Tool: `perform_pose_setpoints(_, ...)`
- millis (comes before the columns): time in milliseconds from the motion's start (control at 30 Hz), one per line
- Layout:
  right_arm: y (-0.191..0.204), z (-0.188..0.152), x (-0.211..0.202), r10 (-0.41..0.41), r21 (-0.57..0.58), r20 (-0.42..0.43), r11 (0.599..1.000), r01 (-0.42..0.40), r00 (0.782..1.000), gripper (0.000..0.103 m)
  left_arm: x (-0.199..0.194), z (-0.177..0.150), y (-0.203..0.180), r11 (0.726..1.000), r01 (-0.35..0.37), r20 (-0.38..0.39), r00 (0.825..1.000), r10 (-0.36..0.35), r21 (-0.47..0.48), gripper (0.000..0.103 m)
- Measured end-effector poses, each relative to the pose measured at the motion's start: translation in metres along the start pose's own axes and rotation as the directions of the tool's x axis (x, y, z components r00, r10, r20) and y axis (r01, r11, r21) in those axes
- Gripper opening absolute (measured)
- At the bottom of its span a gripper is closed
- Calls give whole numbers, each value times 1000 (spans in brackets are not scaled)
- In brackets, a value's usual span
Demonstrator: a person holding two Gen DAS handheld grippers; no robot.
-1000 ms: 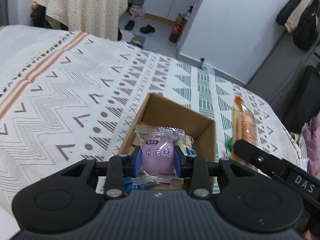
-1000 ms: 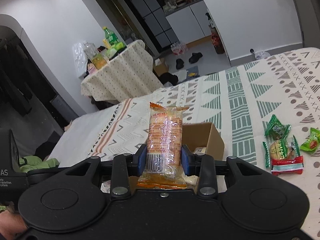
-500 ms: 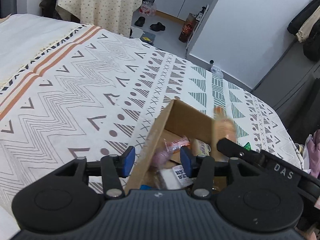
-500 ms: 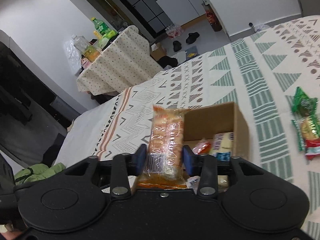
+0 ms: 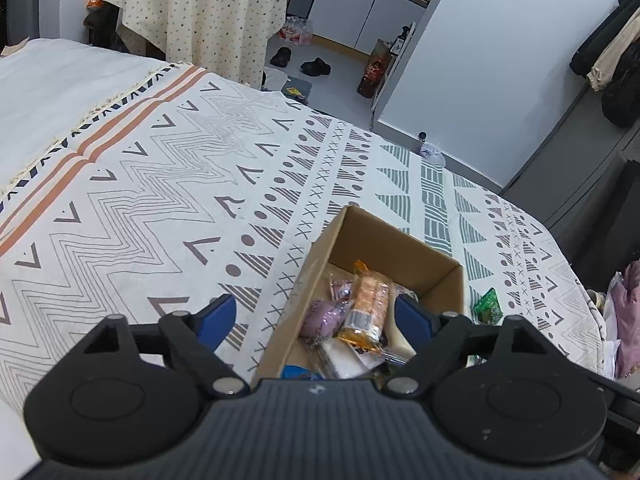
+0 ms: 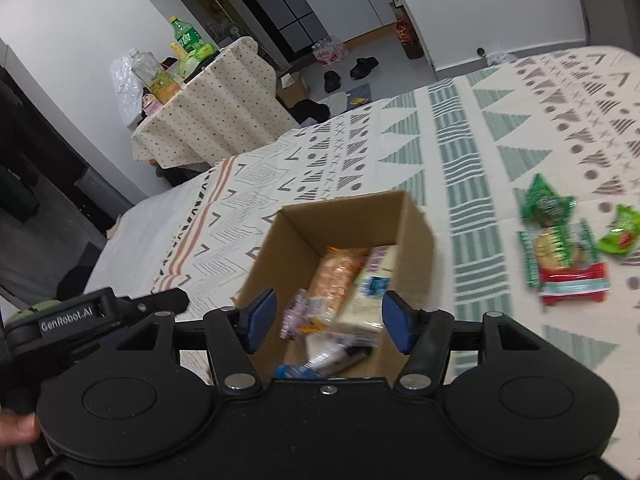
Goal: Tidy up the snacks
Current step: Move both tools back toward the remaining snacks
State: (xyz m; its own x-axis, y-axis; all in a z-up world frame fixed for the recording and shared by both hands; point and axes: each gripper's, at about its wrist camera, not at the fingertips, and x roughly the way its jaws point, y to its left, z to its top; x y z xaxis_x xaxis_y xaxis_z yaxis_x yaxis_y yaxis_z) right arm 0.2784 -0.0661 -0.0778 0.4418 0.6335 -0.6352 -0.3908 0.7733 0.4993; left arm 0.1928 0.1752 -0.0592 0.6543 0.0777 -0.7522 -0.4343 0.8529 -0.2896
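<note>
Right wrist view: orange cracker pack [image 6: 336,276] now dropped into cardboard box [image 6: 416,232], both claws [image 6: 328,316] [image 5: 316,316] opened empty; green snacks [image 6: 556,236] left on bed.

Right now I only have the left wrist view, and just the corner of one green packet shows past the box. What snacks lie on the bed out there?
Observer: Three wrappers lie on the bed to the right of the cardboard box: a green packet, a brighter green packet and a red-and-green pack.
Operator: Is the right gripper free to fetch one?
Observer: Yes. The right gripper hangs over the box, jaws wide apart, nothing between them.
Operator: What lies beside the orange pack in the box?
Observer: Next to the orange pack lies a cream pack with a blue label, on the side nearer the loose wrappers.
</note>
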Motion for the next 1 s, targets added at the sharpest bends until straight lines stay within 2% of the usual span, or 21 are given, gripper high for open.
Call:
perform_pose_setpoints(167, -17, -1, -28, -42, -12, 24, 999, 43, 999, 61, -7, -8, -15, 999, 16, -2, 1000, -16, 31, 88)
perform_pose_setpoints(433, -48, 4, -65, -88, -11, 72, 996, 89, 993, 73, -15, -19, -48, 996, 49, 3, 999, -50, 73, 93)
perform_pose_setpoints(733, -94, 7, -96, -133, 5, 96, 991, 133, 987, 76, -13, -34, -94, 989, 87, -14, 996, -86, 119, 93)
perform_pose_setpoints(1000, -147, 8, -113, -159, 80, 139, 986, 149, 977, 76, -5, -47, -134, 983, 107, -16, 994, -106, 152, 93)
